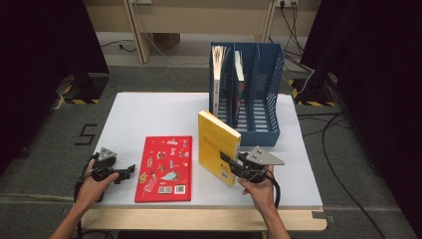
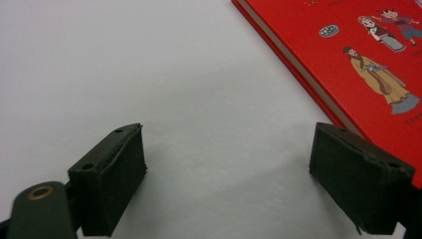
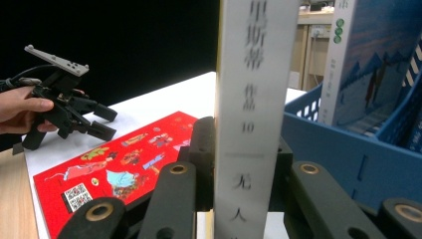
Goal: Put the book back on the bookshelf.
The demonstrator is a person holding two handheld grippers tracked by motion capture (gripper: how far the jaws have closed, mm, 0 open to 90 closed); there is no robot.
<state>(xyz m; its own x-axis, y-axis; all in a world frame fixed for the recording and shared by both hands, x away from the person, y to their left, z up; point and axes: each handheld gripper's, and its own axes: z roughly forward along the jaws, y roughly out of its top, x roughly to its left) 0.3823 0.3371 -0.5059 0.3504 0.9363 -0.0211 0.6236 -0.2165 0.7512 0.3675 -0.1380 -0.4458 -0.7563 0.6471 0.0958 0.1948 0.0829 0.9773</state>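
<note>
The white bench point(image 1: 149, 107) spans mid-frame. A blue file rack point(image 1: 266, 89) stands upper right. A red book point(image 1: 165, 168) lies flat lower centre. The yellow book point(image 1: 216, 144) stands upright at centre, the right gripper point(image 1: 230, 165) clamped on its spine. The left gripper point(image 1: 130, 171), lower left, rests with jaws apart, holding nothing.

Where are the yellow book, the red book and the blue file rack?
yellow book point(image 1: 215, 142), high view, front cover, held upright in the right tool.
red book point(image 1: 165, 167), high view, middle of the cover, flat on the table.
blue file rack point(image 1: 266, 119), high view, right compartment's floor.
</note>
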